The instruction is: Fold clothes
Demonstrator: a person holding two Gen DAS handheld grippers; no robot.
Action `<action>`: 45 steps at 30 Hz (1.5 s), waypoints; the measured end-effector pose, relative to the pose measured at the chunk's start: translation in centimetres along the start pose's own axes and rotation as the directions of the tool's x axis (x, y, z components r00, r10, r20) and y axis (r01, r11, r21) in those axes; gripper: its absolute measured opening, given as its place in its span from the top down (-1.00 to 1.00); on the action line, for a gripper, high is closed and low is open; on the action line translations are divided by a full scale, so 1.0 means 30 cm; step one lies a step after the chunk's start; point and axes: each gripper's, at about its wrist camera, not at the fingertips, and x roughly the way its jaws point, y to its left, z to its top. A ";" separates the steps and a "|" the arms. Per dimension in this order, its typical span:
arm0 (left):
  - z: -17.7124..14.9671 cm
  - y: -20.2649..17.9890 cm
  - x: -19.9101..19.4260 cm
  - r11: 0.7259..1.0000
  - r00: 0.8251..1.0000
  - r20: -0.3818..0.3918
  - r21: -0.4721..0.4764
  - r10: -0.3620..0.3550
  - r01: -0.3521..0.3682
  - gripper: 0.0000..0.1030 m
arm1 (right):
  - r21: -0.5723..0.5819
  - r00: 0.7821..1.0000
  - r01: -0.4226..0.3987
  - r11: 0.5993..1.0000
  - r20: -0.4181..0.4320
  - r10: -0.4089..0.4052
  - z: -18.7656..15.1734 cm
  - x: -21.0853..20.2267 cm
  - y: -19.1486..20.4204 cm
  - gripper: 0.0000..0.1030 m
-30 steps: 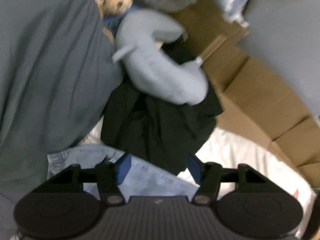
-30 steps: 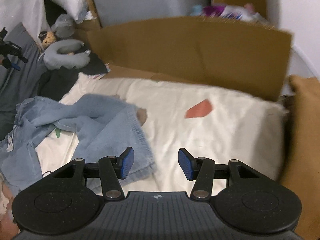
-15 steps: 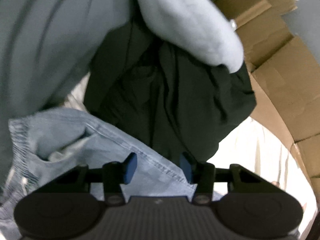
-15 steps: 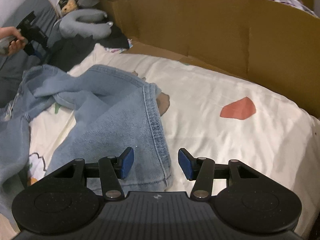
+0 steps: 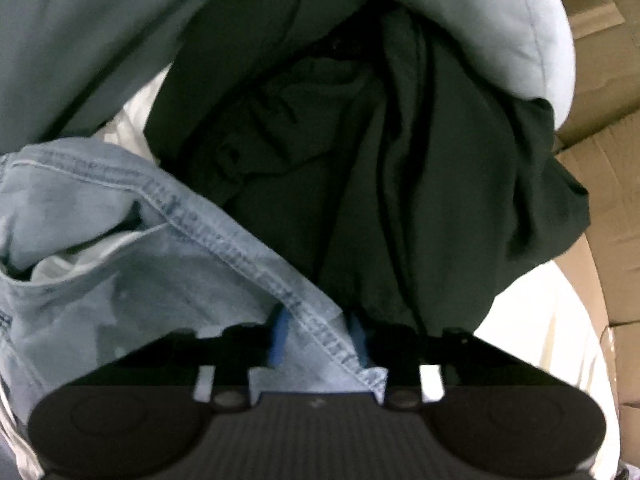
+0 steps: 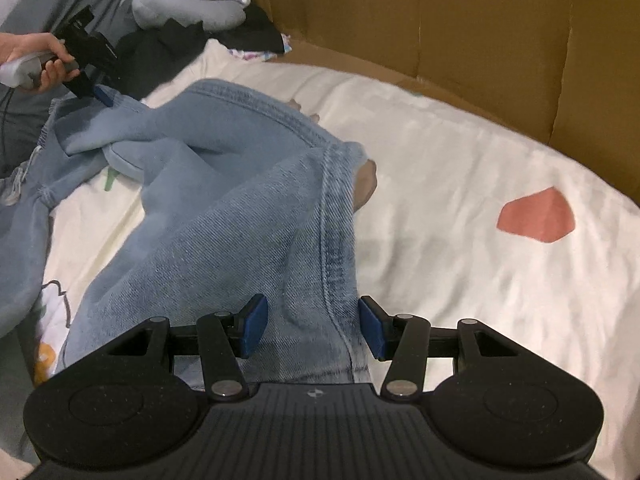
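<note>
Left gripper [image 5: 316, 338] first, seen through its own camera: its jaws are closing, and a stitched hem of the pale blue jeans [image 5: 132, 264] runs right between the two blue pads, filling the narrow gap. Whether the pads already press on the denim I cannot tell, since the cloth hides their faces. More denim bunches to the left of the gripper, with a pocket lining showing white. Straight ahead of the fingers lies a crumpled black garment [image 5: 380, 168], touching the jeans' edge. Beyond it, up and to the right, sits a grey neck pillow [image 5: 500, 20], and a grey cover [image 5: 80, 40] fills the far left. Brown cardboard [image 5: 600, 200] stands off to the right, past a strip of cream bedsheet [image 5: 540, 320].

From the right wrist camera, the right gripper [image 6: 313, 330] stands about half open over a leg of the jeans [image 6: 224, 216]. The thick side seam lies between its pads, and both pads look clear of the cloth. The leg runs away ahead and to the left across the cream bedsheet [image 6: 460, 280], which has a reddish patch [image 6: 536, 216] to the right of the fingers. Far ahead on the left, a hand [image 6: 38, 60] holds the left gripper [image 6: 98, 94] down at the jeans' far end. The neck pillow [image 6: 188, 4] lies beyond that, and a cardboard wall [image 6: 440, 20] closes off the back.
</note>
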 end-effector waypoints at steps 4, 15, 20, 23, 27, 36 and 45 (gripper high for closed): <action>-0.006 0.005 0.000 1.000 1.000 0.024 -0.016 -0.007 0.007 0.64 | -0.020 1.000 0.012 1.000 -0.018 -0.013 -0.002 0.012 0.005 -0.09; 0.018 0.092 -0.112 0.991 0.980 0.151 0.002 -0.131 0.132 0.87 | -0.003 0.997 0.047 0.999 -0.056 -0.047 -0.004 0.007 -0.010 -0.07; 0.024 0.081 -0.115 0.992 0.981 0.153 0.012 -0.122 0.122 0.87 | 0.012 0.990 0.089 0.996 -0.109 -0.088 0.032 0.001 0.004 0.73; 0.028 0.077 -0.129 0.992 0.978 0.163 0.011 -0.129 0.128 0.87 | 0.002 0.980 0.137 0.991 -0.146 -0.135 0.052 -0.032 0.006 0.83; 0.026 0.069 -0.150 0.991 0.977 0.170 0.027 -0.131 0.128 0.87 | -0.027 0.960 0.226 0.974 -0.162 -0.228 0.070 -0.104 -0.032 0.89; 0.019 0.080 -0.148 0.989 0.975 0.168 0.029 -0.146 0.143 0.87 | -0.169 0.885 0.413 0.895 -0.156 -0.438 0.175 -0.200 -0.163 0.92; 0.013 0.076 -0.143 0.989 0.974 0.173 0.022 -0.150 0.148 0.86 | -0.278 0.839 0.460 0.843 -0.174 -0.515 0.247 -0.206 -0.215 0.95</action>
